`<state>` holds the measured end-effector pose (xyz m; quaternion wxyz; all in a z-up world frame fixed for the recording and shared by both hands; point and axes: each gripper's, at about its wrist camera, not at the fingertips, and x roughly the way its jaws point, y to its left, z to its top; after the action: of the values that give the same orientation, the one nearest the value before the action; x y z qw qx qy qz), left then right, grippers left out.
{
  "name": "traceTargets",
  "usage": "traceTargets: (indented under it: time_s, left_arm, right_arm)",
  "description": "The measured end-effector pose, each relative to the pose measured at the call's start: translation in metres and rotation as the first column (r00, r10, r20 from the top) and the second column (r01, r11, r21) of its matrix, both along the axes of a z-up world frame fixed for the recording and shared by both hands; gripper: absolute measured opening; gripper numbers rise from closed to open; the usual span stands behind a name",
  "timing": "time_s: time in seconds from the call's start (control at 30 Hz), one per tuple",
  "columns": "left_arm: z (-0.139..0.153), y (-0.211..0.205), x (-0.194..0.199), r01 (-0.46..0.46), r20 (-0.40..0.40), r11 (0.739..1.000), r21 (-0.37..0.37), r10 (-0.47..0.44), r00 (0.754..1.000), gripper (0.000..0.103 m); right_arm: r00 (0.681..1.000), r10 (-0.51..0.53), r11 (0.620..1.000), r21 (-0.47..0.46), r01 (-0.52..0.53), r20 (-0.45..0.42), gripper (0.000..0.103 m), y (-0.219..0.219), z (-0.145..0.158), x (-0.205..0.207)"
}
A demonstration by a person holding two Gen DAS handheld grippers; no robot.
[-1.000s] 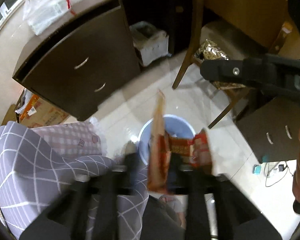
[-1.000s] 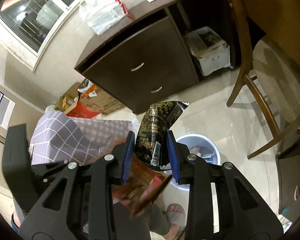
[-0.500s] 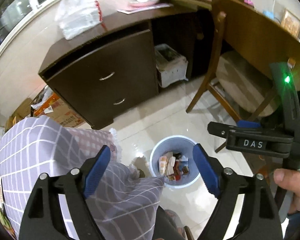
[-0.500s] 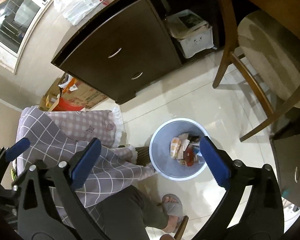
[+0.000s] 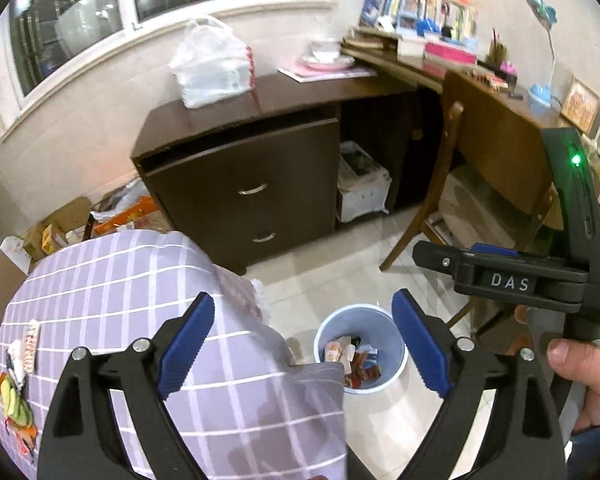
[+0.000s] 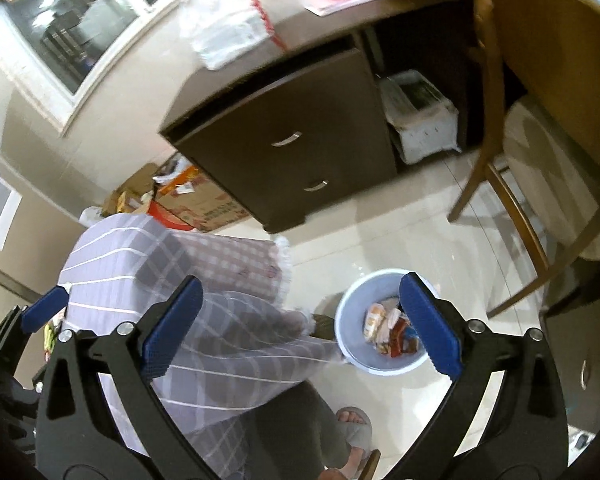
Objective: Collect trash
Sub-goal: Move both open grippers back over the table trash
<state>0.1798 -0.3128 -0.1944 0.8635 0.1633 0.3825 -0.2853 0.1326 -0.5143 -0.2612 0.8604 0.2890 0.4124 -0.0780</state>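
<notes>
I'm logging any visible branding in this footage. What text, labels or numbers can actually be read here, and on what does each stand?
"DAS": white letters on the black body of the right gripper, seen in the left wrist view.
Wrappers in the bin: print too small to read.
Cardboard box on the floor: printing blurred, unreadable.
Books on the desk: spines too small to read.
Nothing else is legible.

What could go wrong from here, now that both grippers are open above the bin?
The wrappers on the checked bedspread lie at its far edge, so they could be overlooked. Reaching them with the left gripper may snag the cloth. The bin stands close to the foot and could be kicked over.
</notes>
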Motion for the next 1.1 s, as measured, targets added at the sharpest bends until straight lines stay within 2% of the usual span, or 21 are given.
traceTargets:
  time_s: [0.27,0.67,0.9,1.1]
  left_arm:
    - [0.034,0.070,-0.007,-0.068,0.047,0.995,-0.071,0.072,0.996,0.091]
    - [0.057,0.174,-0.019,-0.188,0.085,0.971,-0.144,0.202,0.976,0.093]
    - [0.050,0.241,-0.022,-0.269,0.089,0.954,-0.129,0.282,0.955,0.093]
    - [0.027,0.304,-0.026,-0.313,0.082,0.946,-0.085,0.319,0.944,0.093]
  right_arm:
    - [0.993,0.097,0.994,-0.053,-0.094,0.061,0.097,0.058,0.043,0.012]
    - [0.960,0.264,0.960,-0.121,-0.252,0.098,0.097,0.152,0.083,0.029]
    - [0.917,0.384,0.917,-0.162,-0.365,0.107,0.097,0.216,0.099,0.039]
    - [0.868,0.487,0.866,-0.180,-0.466,0.097,0.097,0.272,0.100,0.045]
